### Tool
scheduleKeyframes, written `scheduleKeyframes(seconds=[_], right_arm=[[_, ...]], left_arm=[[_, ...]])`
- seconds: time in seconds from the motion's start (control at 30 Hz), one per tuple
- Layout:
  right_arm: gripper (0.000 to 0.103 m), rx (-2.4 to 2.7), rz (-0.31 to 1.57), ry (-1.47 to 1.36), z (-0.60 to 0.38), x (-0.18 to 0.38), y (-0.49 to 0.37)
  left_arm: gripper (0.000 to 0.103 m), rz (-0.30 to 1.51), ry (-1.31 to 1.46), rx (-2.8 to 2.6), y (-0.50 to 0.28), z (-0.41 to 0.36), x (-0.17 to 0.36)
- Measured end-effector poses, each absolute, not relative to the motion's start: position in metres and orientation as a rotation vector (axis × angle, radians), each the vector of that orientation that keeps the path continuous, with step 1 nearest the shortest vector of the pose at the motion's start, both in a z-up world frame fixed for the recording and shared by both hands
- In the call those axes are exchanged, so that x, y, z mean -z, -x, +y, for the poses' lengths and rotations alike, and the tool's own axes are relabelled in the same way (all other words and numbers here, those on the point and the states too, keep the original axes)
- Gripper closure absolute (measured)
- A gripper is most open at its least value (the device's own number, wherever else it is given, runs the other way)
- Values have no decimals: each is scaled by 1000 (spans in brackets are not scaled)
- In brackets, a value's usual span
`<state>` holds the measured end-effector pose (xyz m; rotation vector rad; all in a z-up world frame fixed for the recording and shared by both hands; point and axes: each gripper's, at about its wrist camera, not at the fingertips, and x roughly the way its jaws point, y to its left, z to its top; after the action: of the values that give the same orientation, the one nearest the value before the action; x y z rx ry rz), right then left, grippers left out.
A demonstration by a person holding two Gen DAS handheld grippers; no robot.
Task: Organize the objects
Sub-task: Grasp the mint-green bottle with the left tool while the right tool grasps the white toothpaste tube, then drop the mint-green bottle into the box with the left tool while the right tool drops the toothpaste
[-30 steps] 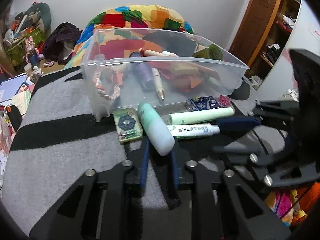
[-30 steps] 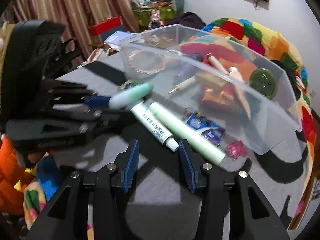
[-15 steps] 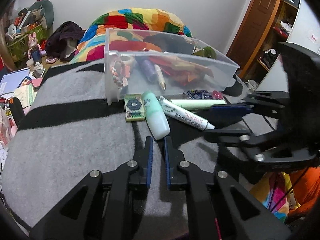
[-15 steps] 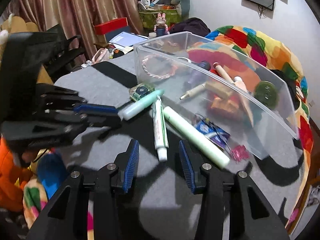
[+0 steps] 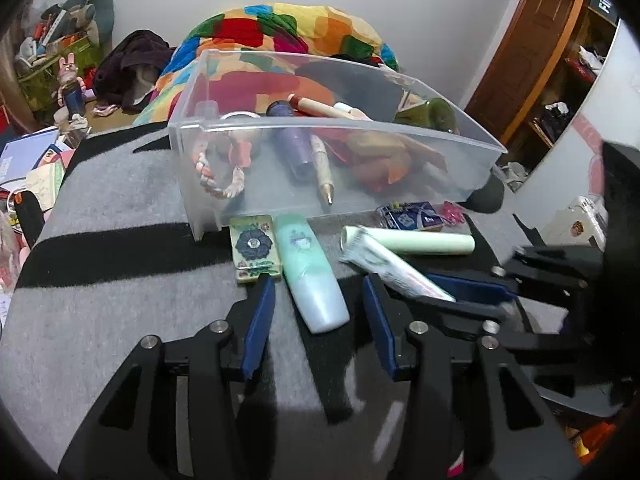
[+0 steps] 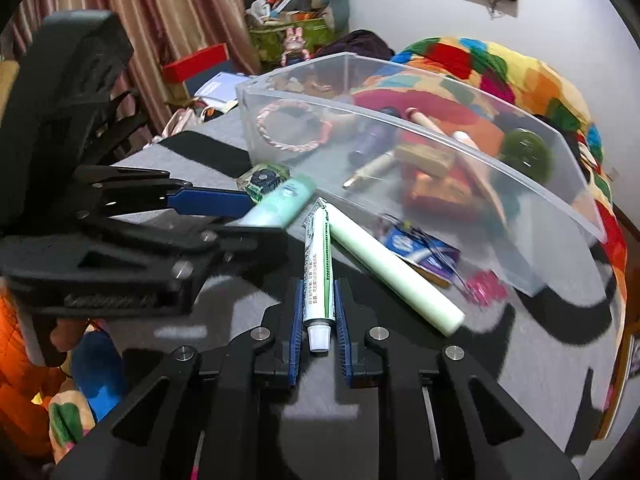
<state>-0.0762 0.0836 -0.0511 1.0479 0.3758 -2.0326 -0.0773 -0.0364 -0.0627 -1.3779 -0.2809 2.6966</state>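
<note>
Left wrist view, left to right. Surface: grey blanket with black stripes [image 5: 120, 216]. Clear plastic bin [image 5: 400, 172] stands at the far side, holding a braided bracelet [image 5: 218, 178], a purple bottle [image 5: 298, 148], a pen [image 5: 324, 172], orange-red items and a green round object [image 5: 430, 114].

In front of the bin, on the blanket: small floral box [image 5: 254, 248], touching the mint-green bottle [image 5: 312, 276] just right of it. The bottle lies between the blue pads of the left claw [image 5: 320, 316]; the pads stand apart from it on both sides, not pressing. The jaws have just been opening, spread around the bottle.

Further right: white ointment tube [image 5: 384, 266], blurred in this view, with its far end tilted up against the pale green tube [image 5: 416, 242] that lies just behind it. A blue packet [image 5: 412, 216] and a pink item [image 5: 452, 212] lie at the bin's front wall.

Right wrist view: right claw [image 6: 318, 320] has just been closing and pinches the ointment tube near its white cap; both pads press the tube's sides. The pale green tube lies just right of it, outside the jaws.
</note>
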Motion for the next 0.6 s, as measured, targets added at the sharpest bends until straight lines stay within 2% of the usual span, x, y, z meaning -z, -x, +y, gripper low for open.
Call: scheduleKeyframes(seconds=[0.17, 0.37, 0.6], right_arm=[[89, 2080, 297, -1027, 104, 42, 72], [89, 2148, 224, -985, 118, 26, 75], [89, 2194, 147, -919, 120, 3, 82]], left_arm=[[81, -217, 1374, -2765, 75, -32, 66], [81, -135, 1332, -2809, 62, -22, 65], [81, -141, 1215, -2821, 50, -17, 40]])
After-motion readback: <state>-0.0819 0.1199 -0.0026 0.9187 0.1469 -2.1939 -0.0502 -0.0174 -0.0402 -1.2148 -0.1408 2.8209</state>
